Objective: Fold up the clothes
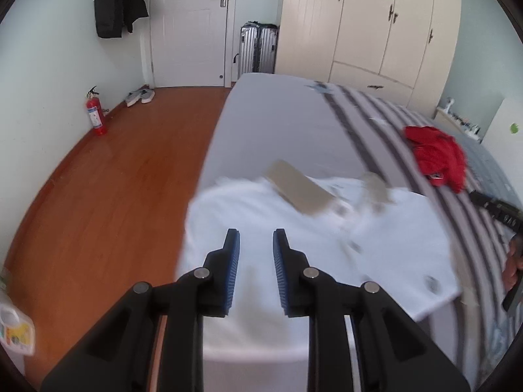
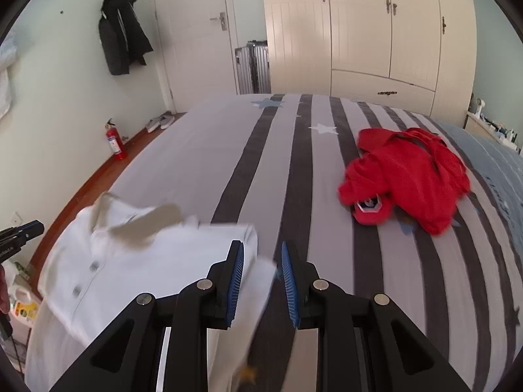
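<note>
White button-front polo shirt (image 2: 137,261) lies at the striped bed's (image 2: 261,170) near edge, beige collar (image 2: 147,225) pointing toward the far wardrobe, length running away from us. Left gripper (image 1: 256,238) and right gripper (image 2: 263,251) hover slightly parted, gripping nothing.

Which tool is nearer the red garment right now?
Right. The right tool sits beside the white polo shirt, with the red garment ahead across the stripes; the left tool is farther, over the shirt's other side.
</note>
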Action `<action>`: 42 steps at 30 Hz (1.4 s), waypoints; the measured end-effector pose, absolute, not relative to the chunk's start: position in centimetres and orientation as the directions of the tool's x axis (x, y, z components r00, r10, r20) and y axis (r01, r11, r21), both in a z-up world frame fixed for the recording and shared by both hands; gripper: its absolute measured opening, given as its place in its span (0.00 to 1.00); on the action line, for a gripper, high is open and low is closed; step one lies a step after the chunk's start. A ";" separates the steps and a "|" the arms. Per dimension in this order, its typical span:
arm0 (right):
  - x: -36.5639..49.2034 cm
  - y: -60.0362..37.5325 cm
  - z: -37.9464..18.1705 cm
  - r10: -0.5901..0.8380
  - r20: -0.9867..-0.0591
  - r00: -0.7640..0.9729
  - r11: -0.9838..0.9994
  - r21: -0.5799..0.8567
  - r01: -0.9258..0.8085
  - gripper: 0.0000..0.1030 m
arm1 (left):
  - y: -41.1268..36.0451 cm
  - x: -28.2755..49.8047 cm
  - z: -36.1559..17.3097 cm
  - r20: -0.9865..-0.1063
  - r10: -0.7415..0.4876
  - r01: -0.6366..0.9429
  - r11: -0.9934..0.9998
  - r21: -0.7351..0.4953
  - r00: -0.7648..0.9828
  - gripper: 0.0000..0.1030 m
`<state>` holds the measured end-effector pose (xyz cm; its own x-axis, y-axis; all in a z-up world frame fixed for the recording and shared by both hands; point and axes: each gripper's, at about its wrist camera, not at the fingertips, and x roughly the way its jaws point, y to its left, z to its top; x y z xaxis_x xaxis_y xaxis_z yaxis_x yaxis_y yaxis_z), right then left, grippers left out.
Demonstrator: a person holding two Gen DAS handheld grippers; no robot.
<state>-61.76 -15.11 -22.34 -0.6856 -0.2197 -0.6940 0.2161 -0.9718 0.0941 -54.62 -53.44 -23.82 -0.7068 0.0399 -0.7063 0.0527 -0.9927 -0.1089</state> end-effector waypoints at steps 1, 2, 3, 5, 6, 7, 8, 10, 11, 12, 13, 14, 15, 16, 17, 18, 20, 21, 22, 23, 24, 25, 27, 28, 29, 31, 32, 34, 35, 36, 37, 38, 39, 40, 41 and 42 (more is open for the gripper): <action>-60.7 -14.8 -22.4 -0.220 -0.697 -0.682 -0.971 0.090 0.221 0.21 | -52.4 -53.1 -23.4 -0.708 0.045 0.055 -0.991 -0.118 -0.705 0.18; -59.3 -14.6 -22.4 -0.225 -0.701 -0.677 -0.969 0.087 0.232 0.21 | -51.6 -51.5 -23.2 -0.705 0.042 0.074 -0.988 -0.134 -0.708 0.18; -57.8 -14.4 -22.3 -0.232 -0.706 -0.670 -0.966 0.085 0.245 0.21 | -50.6 -50.2 -22.9 -0.708 0.047 0.073 -0.988 -0.138 -0.705 0.18; -54.8 -13.9 -22.3 -0.239 -0.709 -0.664 -0.962 0.082 0.259 0.21 | -48.4 -47.3 -22.3 -0.705 0.042 0.076 -0.988 -0.135 -0.708 0.18; -53.2 -13.6 -22.2 -0.248 -0.712 -0.657 -0.959 0.086 0.268 0.21 | -47.2 -45.7 -22.1 -0.702 0.039 0.080 -0.987 -0.137 -0.712 0.18; -51.6 -13.3 -22.1 -0.258 -0.716 -0.648 -0.955 0.090 0.281 0.21 | -46.0 -44.3 -21.9 -0.704 0.038 0.083 -0.987 -0.138 -0.709 0.18; -50.0 -12.9 -21.9 -0.269 -0.718 -0.641 -0.952 0.097 0.291 0.21 | -44.8 -42.9 -21.7 -0.707 0.037 0.086 -0.987 -0.138 -0.706 0.18; -46.8 -12.0 -21.5 -0.291 -0.721 -0.629 -0.944 0.111 0.310 0.21 | -42.3 -40.3 -21.2 -0.719 0.025 0.111 -0.984 -0.142 -0.695 0.18; -45.4 -11.6 -21.3 -0.301 -0.720 -0.626 -0.940 0.114 0.322 0.21 | -41.2 -39.1 -20.9 -0.731 0.020 0.130 -0.980 -0.148 -0.682 0.18; -44.0 -11.1 -21.0 -0.311 -0.717 -0.624 -0.935 0.116 0.334 0.22 | -40.0 -37.7 -20.5 -0.733 0.015 0.140 -0.979 -0.150 -0.680 0.18; -42.6 -10.7 -20.8 -0.321 -0.714 -0.622 -0.931 0.117 0.346 0.26 | -38.8 -36.4 -20.2 -0.734 0.010 0.149 -0.977 -0.151 -0.679 0.18; -41.4 -10.3 -20.5 -0.336 -0.712 -0.616 -0.924 0.123 0.361 0.27 | -37.6 -35.1 -19.8 -0.735 0.006 0.157 -0.976 -0.152 -0.678 0.18; -40.1 -9.8 -20.2 -0.343 -0.710 -0.615 -0.920 0.122 0.372 0.30 | -36.3 -33.7 -19.3 -0.730 -0.018 0.166 -0.977 -0.132 -0.683 0.18; -38.8 -9.2 -19.9 -0.348 -0.708 -0.614 -0.916 0.119 0.382 0.32 | -35.0 -32.4 -18.8 -0.724 -0.044 0.176 -0.978 -0.108 -0.688 0.20; -37.7 -8.6 -19.7 -0.364 -0.705 -0.609 -0.910 0.129 0.394 0.33 | -33.6 -31.0 -18.2 -0.721 -0.062 0.186 -0.978 -0.094 -0.690 0.28; -36.6 -8.0 -19.5 -0.381 -0.702 -0.602 -0.903 0.142 0.406 0.34 | -32.5 -29.7 -17.7 -0.719 -0.047 0.170 -0.981 -0.099 -0.694 0.34; -34.4 -7.0 -19.0 -0.384 -0.711 -0.589 -0.894 0.127 0.429 0.34 | -30.2 -27.0 -16.6 -0.698 -0.048 0.184 -0.975 -0.121 -0.714 0.61; -33.3 -6.3 -18.5 -0.395 -0.709 -0.584 -0.888 0.130 0.442 0.34 | -29.1 -25.6 -16.0 -0.687 -0.051 0.191 -0.973 -0.129 -0.725 0.65; -32.2 -5.6 -18.0 -0.408 -0.706 -0.579 -0.880 0.136 0.455 0.39 | -27.8 -24.3 -15.4 -0.680 -0.064 0.199 -0.972 -0.123 -0.731 0.68; -31.2 -5.0 -17.5 -0.412 -0.699 -0.584 -0.875 0.126 0.467 0.44 | -26.5 -23.0 -14.8 -0.672 -0.079 0.208 -0.971 -0.115 -0.736 0.70; -30.2 -4.5 -17.0 -0.415 -0.692 -0.590 -0.870 0.113 0.479 0.54 | -25.5 -21.9 -14.3 -0.670 -0.090 0.219 -0.970 -0.109 -0.737 0.72; -29.1 -3.9 -16.5 -0.416 -0.683 -0.600 -0.867 0.099 0.489 0.58 | -24.5 -20.9 -13.9 -0.669 -0.102 0.229 -0.968 -0.105 -0.736 0.76; -27.4 -2.9 -15.7 -0.423 -0.671 -0.609 -0.864 0.096 0.494 0.59 | -22.8 -19.1 -13.2 -0.660 -0.115 0.242 -0.965 -0.104 -0.743 0.83; -26.6 -2.4 -15.4 -0.426 -0.667 -0.611 -0.863 0.097 0.495 0.65 | -22.2 -18.3 -12.9 -0.655 -0.123 0.248 -0.964 -0.101 -0.745 0.88; -26.0 -1.9 -15.2 -0.425 -0.665 -0.613 -0.865 0.099 0.492 0.69 | -21.5 -17.5 -12.7 -0.650 -0.138 0.254 -0.963 -0.088 -0.747 0.92; -24.4 -0.9 -15.1 -0.444 -0.647 -0.620 -0.860 0.115 0.497 0.80 | -20.6 -16.2 -12.8 -0.648 -0.164 0.264 -0.963 -0.059 -0.744 0.97; -23.9 -0.6 -15.1 -0.449 -0.638 -0.626 -0.860 0.116 0.498 0.82 | -20.4 -15.6 -13.1 -0.647 -0.185 0.278 -0.960 -0.043 -0.740 0.99; -22.7 -0.2 -15.6 -0.454 -0.620 -0.640 -0.858 0.109 0.502 0.89 | -20.3 -14.4 -13.8 -0.640 -0.218 0.306 -0.952 -0.028 -0.737 0.99; -22.2 -0.1 -16.0 -0.453 -0.615 -0.645 -0.858 0.103 0.504 0.90 | -20.3 -13.7 -14.4 -0.637 -0.222 0.312 -0.950 -0.029 -0.738 0.99; -21.7 -0.1 -16.4 -0.453 -0.610 -0.650 -0.857 0.098 0.505 0.91 | -20.3 -13.1 -14.9 -0.635 -0.225 0.315 -0.948 -0.031 -0.739 0.99; -21.3 0.0 -16.8 -0.450 -0.609 -0.653 -0.858 0.092 0.505 0.92 | -20.4 -12.4 -15.5 -0.633 -0.227 0.319 -0.947 -0.033 -0.740 0.99; -20.8 0.2 -17.1 -0.457 -0.602 -0.655 -0.856 0.096 0.509 0.92 | -20.4 -11.7 -16.1 -0.631 -0.229 0.323 -0.946 -0.035 -0.741 0.99; -20.4 0.3 -17.5 -0.470 -0.592 -0.655 -0.851 0.105 0.515 0.92 | -20.3 -10.9 -16.5 -0.619 -0.236 0.323 -0.946 -0.030 -0.749 0.99; -19.9 0.5 -17.9 -0.477 -0.583 -0.658 -0.850 0.113 0.515 0.92 | -20.3 -10.2 -16.9 -0.605 -0.243 0.322 -0.946 -0.024 -0.758 0.99; -19.3 0.7 -18.3 -0.482 -0.574 -0.662 -0.850 0.121 0.513 0.93 | -20.0 -9.2 -17.3 -0.582 -0.263 0.328 -0.945 -0.007 -0.770 0.99; -18.8 0.9 -18.6 -0.486 -0.567 -0.665 -0.850 0.129 0.511 0.96 | -19.7 -8.4 -17.5 -0.566 -0.279 0.332 -0.943 0.010 -0.776 0.99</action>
